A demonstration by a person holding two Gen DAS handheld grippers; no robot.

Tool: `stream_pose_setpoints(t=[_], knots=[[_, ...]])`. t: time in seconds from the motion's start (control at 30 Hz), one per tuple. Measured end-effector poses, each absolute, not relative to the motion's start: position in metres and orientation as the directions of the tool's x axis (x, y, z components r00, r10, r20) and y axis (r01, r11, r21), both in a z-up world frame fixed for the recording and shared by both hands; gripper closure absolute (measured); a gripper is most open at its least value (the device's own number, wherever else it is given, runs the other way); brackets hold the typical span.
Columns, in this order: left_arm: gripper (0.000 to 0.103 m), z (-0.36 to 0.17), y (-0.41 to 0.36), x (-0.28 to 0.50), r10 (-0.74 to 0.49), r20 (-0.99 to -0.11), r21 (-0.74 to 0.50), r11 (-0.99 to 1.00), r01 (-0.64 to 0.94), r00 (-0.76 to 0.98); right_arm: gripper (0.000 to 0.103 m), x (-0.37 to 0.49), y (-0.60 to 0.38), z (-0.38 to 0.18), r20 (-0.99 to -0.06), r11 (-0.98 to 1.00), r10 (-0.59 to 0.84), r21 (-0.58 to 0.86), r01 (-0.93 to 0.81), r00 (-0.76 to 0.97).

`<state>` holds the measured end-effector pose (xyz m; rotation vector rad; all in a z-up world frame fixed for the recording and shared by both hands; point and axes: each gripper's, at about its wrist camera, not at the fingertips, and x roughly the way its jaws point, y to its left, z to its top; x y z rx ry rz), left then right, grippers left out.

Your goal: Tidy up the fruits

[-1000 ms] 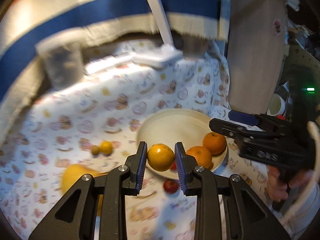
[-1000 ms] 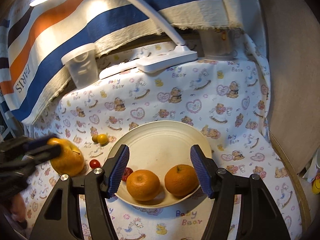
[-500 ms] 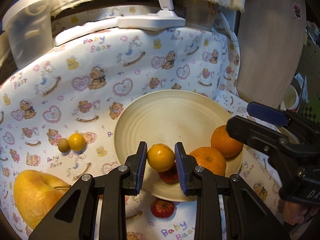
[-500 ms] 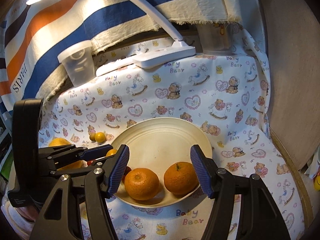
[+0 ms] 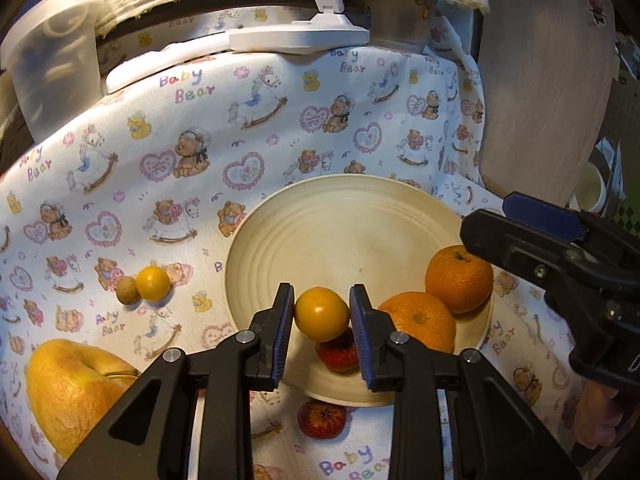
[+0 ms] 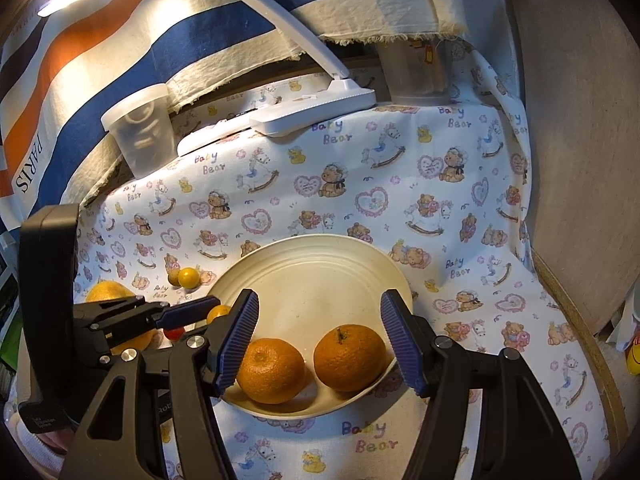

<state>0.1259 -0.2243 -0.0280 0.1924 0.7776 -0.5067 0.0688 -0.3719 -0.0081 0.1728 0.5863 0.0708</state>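
Observation:
My left gripper (image 5: 322, 294) is shut on a small yellow-orange fruit (image 5: 322, 314) and holds it over the near rim of the cream plate (image 5: 340, 228). Under it, a small red fruit (image 5: 338, 354) lies in the plate. Two oranges (image 5: 458, 278) (image 5: 418, 320) sit at the plate's right side. In the right wrist view my right gripper (image 6: 320, 298) stands open over the plate (image 6: 312, 268), the two oranges (image 6: 270, 370) (image 6: 348, 356) below its fingers, untouched. The left gripper (image 6: 192, 312) shows at the plate's left edge.
On the printed cloth lie a large yellow fruit (image 5: 72, 388), a small yellow fruit (image 5: 153, 283) beside a brown one (image 5: 129, 290), and a red fruit (image 5: 322, 418) by the plate. A white lamp base (image 5: 300, 34) and a clear plastic container (image 5: 52, 80) stand at the back.
My left gripper has come forward and down over the plate with the small fruit still in it, then held still. The right gripper has stayed where it was.

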Motion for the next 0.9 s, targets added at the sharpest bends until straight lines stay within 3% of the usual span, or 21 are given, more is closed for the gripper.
stream_pose_setpoints(t=[0.13, 0.27, 0.43, 0.63, 0.9], knots=[[0.074, -0.029, -0.227, 0.127, -0.339, -0.718, 0.011, 0.868, 0.497, 0.608, 0.038, 0.068, -0.376, -0.006, -0.541, 0.98, 0.12, 0.2, -0.011, 0.832], [0.056, -0.02, -0.218, 0.12, -0.335, -0.7, 0.014, 0.877, 0.48, 0.631, 0.038, 0.066, -0.378, -0.004, -0.533, 0.976, 0.131, 0.216, -0.016, 0.836], [0.052, 0.005, -0.195, 0.098, -0.328, -0.646, 0.027, 0.892, 0.45, 0.689, 0.038, 0.063, -0.372, -0.001, -0.524, 0.98, 0.128, 0.198, -0.025, 0.842], [0.043, 0.035, -0.145, 0.056, -0.307, -0.527, 0.023, 0.927, 0.375, 0.792, 0.038, 0.046, -0.362, 0.014, -0.476, 0.979, 0.156, 0.191, -0.071, 0.865], [0.018, 0.059, -0.083, 0.011, -0.238, -0.347, 0.019, 0.965, 0.26, 0.907, 0.038, 0.037, -0.353, 0.021, -0.438, 0.979, 0.172, 0.177, -0.103, 0.883]])
